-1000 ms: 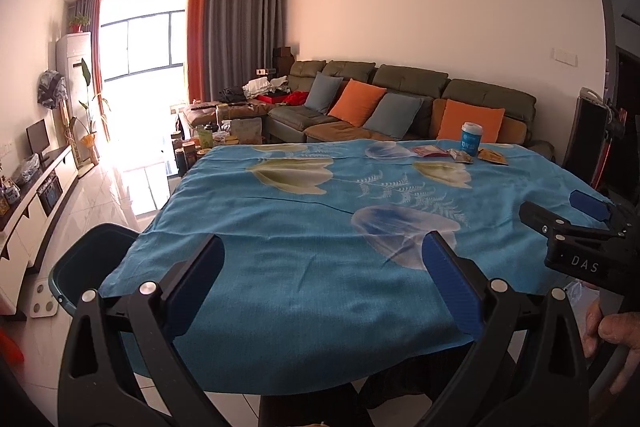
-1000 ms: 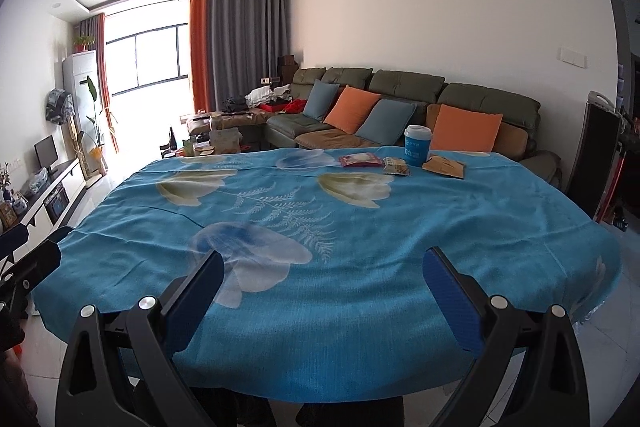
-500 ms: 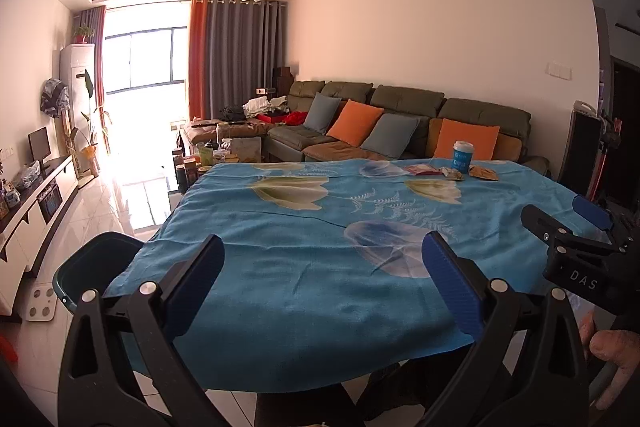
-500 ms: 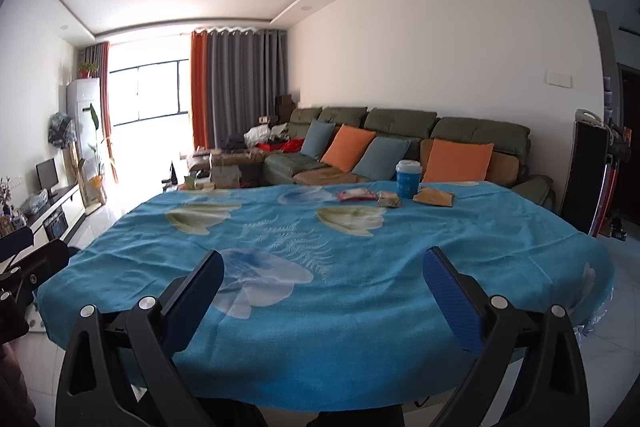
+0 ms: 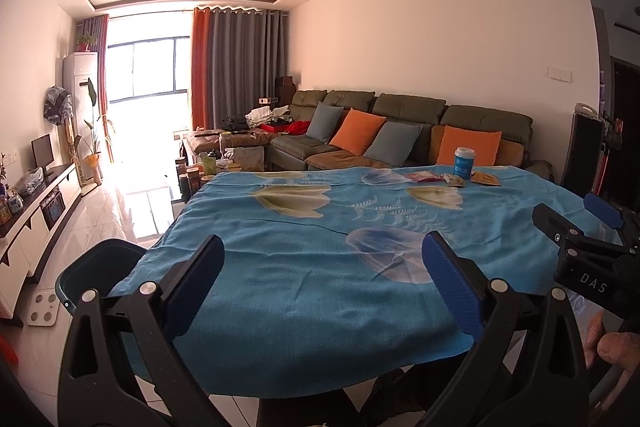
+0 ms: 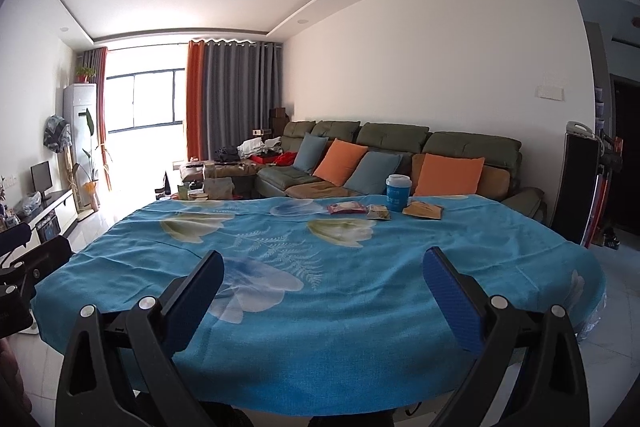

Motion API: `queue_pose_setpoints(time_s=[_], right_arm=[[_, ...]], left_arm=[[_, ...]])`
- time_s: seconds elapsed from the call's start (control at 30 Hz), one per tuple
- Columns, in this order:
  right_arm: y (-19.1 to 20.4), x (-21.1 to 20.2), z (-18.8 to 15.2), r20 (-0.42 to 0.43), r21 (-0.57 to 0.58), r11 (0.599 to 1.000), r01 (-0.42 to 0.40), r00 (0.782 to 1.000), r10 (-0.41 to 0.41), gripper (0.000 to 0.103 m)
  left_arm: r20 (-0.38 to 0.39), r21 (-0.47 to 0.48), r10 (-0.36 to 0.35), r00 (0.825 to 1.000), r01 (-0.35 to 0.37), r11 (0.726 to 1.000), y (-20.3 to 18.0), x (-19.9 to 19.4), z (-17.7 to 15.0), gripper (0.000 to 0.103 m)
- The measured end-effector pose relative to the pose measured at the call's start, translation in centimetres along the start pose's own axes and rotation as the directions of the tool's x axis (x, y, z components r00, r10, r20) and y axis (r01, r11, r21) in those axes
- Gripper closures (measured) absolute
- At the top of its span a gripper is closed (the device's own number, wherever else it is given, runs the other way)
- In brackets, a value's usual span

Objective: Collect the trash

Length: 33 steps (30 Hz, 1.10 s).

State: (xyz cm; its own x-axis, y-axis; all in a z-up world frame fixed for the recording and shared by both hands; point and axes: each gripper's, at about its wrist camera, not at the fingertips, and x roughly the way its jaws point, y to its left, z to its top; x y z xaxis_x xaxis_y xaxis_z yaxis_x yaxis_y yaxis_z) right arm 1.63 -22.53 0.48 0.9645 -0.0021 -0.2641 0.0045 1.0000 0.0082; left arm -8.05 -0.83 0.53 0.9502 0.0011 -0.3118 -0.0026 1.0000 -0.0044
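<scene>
here, left wrist view: left gripper [image 5: 322,267] stood with jaws wide apart, empty, over the near edge of the blue floral tablecloth [image 5: 304,267]. dark teal bin [image 5: 94,269] sat on the floor just off the table's near left corner. trash lay at the far edge, well apart from the gripper: blue paper cup [image 5: 464,163], upright; pink wrapper [image 5: 425,177]; small crumpled packet [image 5: 454,181]; yellow-brown packet [image 5: 486,179]. right gripper [image 5: 578,223] showed at the right margin, jaws apart.

next, right wrist view: right gripper [image 6: 323,269] spread open, empty. cup [image 6: 397,193], pink wrapper [image 6: 346,207], crumpled packet [image 6: 378,213] and yellow-brown packet [image 6: 423,209] clustered near the sofa [image 6: 400,143] side.

handling note, a judgement: reach far across; pinch flat wrappers by a raised edge; close lightly on the cup's wall, lest it crush or tip.
</scene>
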Motion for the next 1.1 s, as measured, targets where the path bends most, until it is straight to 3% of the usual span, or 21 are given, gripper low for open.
queue_pose_setpoints(time_s=[1.1], right_arm=[[0.08, -0.26, 0.12, -0.001, 0.009, 1.000, -0.004, 1.000, 0.004, 0.007]], left_arm=[[0.022, -0.009, 0.004, 1.000, -0.004, 1.000, 0.28, -0.68, 0.14, 0.006]])
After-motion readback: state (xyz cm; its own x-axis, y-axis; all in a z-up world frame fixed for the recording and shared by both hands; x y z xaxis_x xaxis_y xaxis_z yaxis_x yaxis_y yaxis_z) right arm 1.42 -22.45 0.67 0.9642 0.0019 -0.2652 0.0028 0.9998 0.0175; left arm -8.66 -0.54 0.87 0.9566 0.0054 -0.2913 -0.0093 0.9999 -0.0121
